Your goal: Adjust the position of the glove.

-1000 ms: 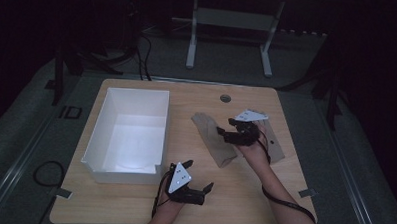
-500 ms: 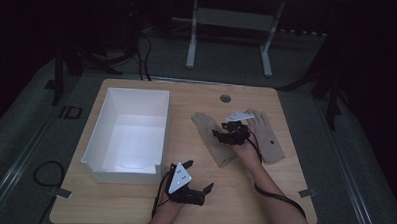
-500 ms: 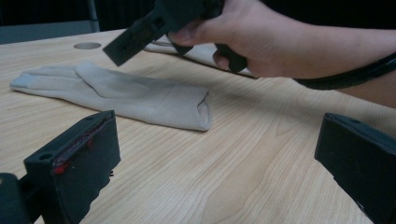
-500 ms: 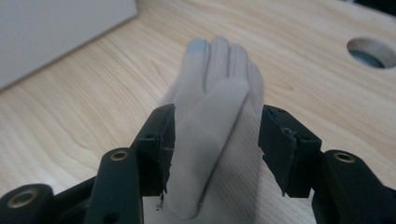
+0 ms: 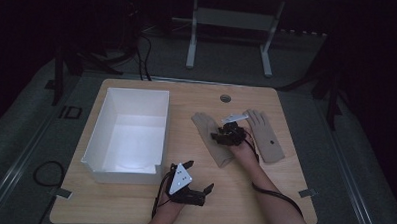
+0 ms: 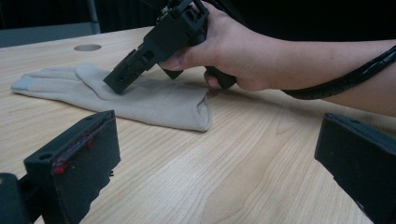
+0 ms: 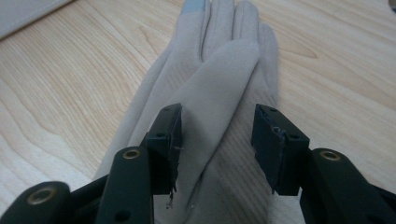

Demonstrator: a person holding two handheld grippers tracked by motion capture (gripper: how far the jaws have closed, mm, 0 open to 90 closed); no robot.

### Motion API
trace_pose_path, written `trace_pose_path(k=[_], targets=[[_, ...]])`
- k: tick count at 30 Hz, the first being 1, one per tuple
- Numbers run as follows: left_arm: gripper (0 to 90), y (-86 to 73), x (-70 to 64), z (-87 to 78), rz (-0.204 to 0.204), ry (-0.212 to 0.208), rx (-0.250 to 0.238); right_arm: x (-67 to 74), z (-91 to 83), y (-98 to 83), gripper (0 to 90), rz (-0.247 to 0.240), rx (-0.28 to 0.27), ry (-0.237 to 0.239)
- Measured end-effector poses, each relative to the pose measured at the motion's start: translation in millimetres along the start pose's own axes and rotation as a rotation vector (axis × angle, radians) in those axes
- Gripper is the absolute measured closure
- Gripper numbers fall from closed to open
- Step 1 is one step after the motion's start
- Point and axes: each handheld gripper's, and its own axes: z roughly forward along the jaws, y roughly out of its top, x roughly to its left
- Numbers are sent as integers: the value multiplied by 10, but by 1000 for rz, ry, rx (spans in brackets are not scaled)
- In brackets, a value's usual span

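Gloves lie on the right half of the desk [image 5: 133,210] in the high view: the nearer beige glove [image 5: 208,135] runs from mid-desk toward the front edge, a second glove [image 5: 265,137] sits just beside it toward the right edge, and a white box [image 5: 103,133] fills the left half. The right gripper [image 5: 219,138] rests low over the nearer glove; the left gripper [image 5: 209,188] waits near the front edge, jaws wide and empty.

From the left gripper view, the right gripper's [image 6: 116,84] tip touches the glove [image 6: 154,102] behind its thumb, the cuff opening facing the camera.

In the right gripper view, the jaws have just been closing and stand half-narrowed astride the thumb fold of the glove [image 7: 219,74] — fabric between them, pads not yet pressing. Pinching well likely means sinking until both pads bracket the raised fold, then closing fully — so that the cloth is gathered rather than skimmed.

No brand or writing is readable; the second glove shows one dark dot.
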Motion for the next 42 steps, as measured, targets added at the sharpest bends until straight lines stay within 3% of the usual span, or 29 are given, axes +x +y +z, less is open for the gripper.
trace_pose_path(k=[2, 6, 11, 14, 17, 21, 27, 31, 36, 37, 42], targets=[[4, 0, 0, 1, -2, 0, -1, 25, 15, -6, 523, -36, 8, -13], [4, 0, 3, 1, -3, 0, 0, 36, 22, -18, 547, -32, 3, -23], [4, 0, 5, 2, -6, 1, 0, 84, 14, 9, 767, -61, 24, -31], [4, 1, 5, 3, -6, 1, 1, 94, -7, 34, 796, -25, 33, -28], [4, 1, 8, 2, -8, 1, 1, 102, -118, 84, 803, 33, -4, -31], [4, 0, 8, 1, -10, 1, -1, 131, -391, 217, 807, 98, -75, -79], [4, 1, 11, 1, -11, 0, 0, 224, -721, 311, 807, 138, -136, -162], [4, 1, 11, 3, -12, 2, 0, 234, -837, 223, 806, 242, -166, -203], [4, 2, 1, 4, -4, 5, 3, 319, -885, 69, 806, 275, -165, -258], [4, 2, 1, 3, -2, 5, 4, 332, -892, 26, 806, 299, -173, -260], [4, 1, -6, 3, 6, 5, 3, 398, -860, -173, 805, 324, -150, -292]])
